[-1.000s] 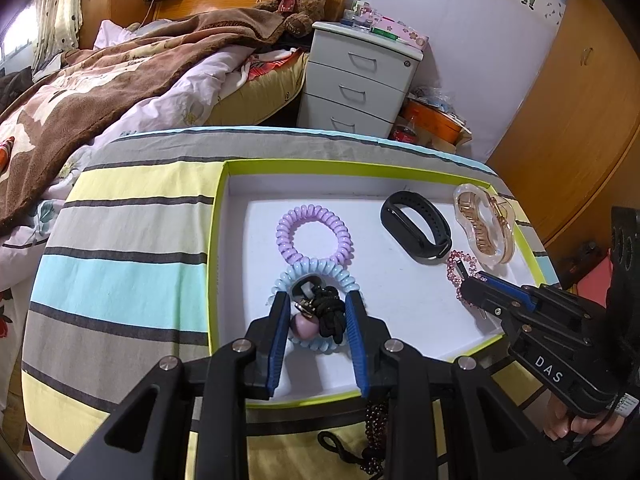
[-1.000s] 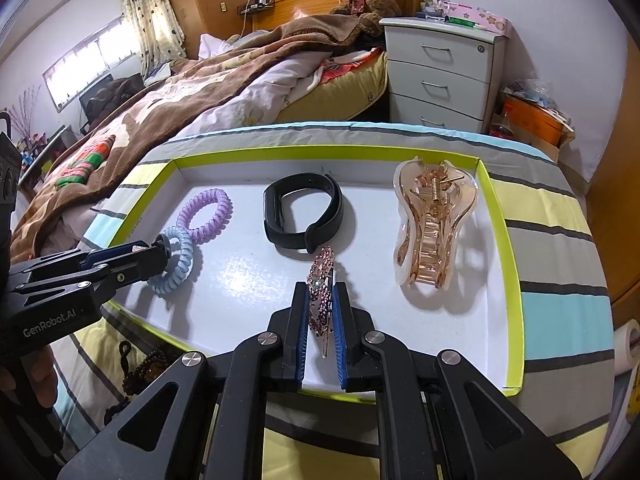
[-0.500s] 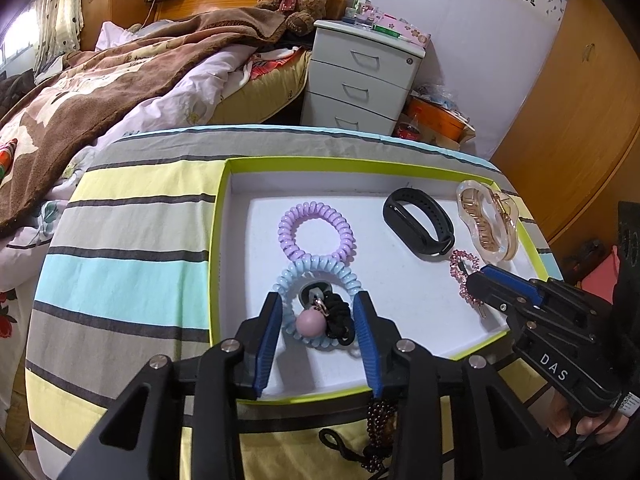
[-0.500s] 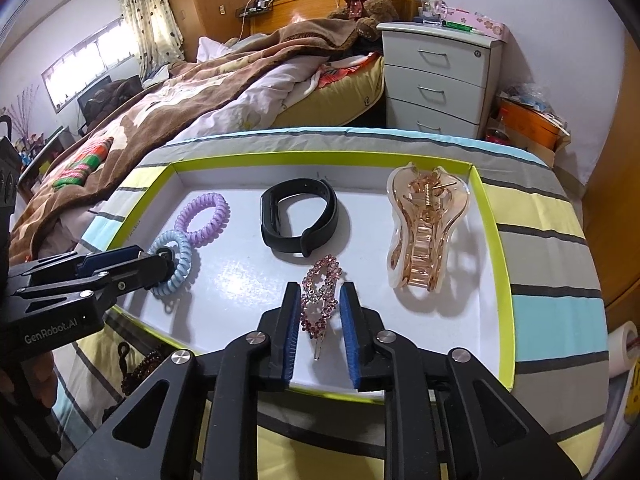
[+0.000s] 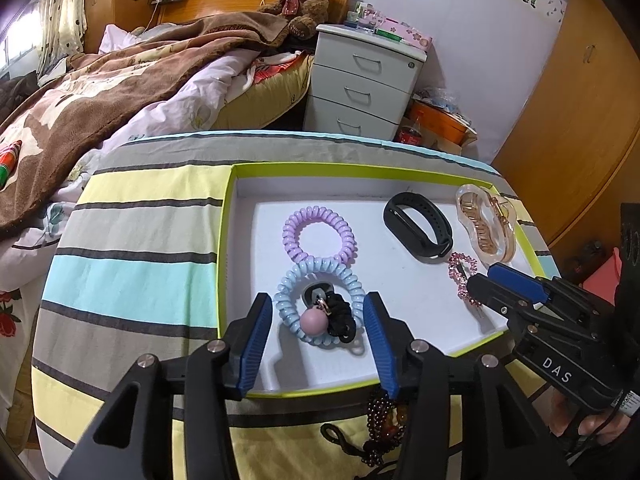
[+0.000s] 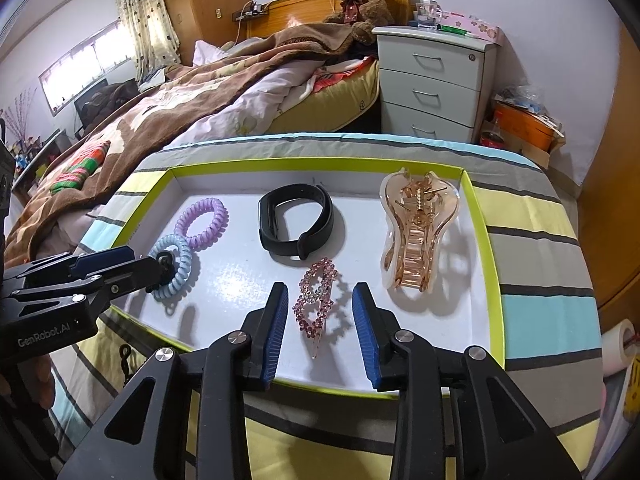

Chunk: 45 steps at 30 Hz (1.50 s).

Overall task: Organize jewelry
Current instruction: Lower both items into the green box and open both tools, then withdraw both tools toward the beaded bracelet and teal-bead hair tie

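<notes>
So there's a shallow white tray [image 6: 478, 216] with a lime-green rim sitting on a striped cloth [image 5: 132, 236], and the jewelry's all laid out in it. Left gripper [image 5: 318, 330] has its 2 blue pads spread apart around a black hair tie with a pink bead [image 5: 320, 316], not touching it. That tie lies inside a light blue coil hair tie [image 5: 288, 300], which touches a purple coil hair tie [image 5: 318, 234] just behind it. Right gripper [image 6: 320, 322] is wide apart too, pads on either side of a pink rhinestone clip [image 6: 318, 304] lying flat on the tray floor. Black wristband [image 6: 296, 222] sits mid-tray, amber claw clip [image 6: 418, 232] near the right wall. A dark bead bracelet [image 5: 384, 420] lies outside the tray on the cloth, near the front edge.
</notes>
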### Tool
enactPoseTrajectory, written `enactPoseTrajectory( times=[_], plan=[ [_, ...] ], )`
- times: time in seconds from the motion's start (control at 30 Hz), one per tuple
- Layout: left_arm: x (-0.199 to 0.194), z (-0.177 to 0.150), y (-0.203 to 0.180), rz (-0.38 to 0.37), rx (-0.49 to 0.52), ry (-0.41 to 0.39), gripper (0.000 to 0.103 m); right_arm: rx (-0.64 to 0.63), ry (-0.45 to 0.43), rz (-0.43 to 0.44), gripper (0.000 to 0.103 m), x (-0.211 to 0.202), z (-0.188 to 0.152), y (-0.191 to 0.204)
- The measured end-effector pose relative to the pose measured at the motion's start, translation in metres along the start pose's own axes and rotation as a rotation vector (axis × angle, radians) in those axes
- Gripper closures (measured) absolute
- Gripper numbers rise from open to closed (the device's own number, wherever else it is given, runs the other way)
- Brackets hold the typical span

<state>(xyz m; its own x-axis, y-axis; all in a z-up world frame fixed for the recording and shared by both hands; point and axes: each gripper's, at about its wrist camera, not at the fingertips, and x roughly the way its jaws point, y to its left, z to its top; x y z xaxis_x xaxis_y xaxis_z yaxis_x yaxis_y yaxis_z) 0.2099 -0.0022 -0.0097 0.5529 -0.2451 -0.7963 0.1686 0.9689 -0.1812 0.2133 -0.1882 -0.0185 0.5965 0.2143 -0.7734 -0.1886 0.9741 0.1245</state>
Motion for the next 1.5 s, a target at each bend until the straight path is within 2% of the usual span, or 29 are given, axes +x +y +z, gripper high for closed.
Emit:
enactPoseTrajectory(
  times=[0.5, 0.9, 1.1, 1.37, 1.5],
  plan=[
    [-0.027, -0.004, -0.005, -0.007, 0.018, -0.050, 0.045, -0.013, -0.049, -0.007, 0.066, -0.028, -0.009, 0.010],
    [-0.060, -0.027, 0.000, -0.016, 0.005, -0.088, 0.043, -0.016, -0.081, 0.010, 0.066, -0.056, -0.032, 0.023],
    [-0.071, -0.045, 0.014, -0.004, -0.028, -0.091, 0.042, -0.047, -0.067, 0.038, 0.066, -0.062, -0.047, 0.037],
    [-0.087, -0.064, 0.026, -0.004, -0.056, -0.111, 0.042, -0.109, 0.000, 0.102, 0.066, -0.049, -0.072, 0.068],
    [-0.090, -0.073, 0.035, -0.005, -0.074, -0.111, 0.042, -0.137, 0.004, 0.121, 0.066, -0.047, -0.078, 0.082]
  ],
)
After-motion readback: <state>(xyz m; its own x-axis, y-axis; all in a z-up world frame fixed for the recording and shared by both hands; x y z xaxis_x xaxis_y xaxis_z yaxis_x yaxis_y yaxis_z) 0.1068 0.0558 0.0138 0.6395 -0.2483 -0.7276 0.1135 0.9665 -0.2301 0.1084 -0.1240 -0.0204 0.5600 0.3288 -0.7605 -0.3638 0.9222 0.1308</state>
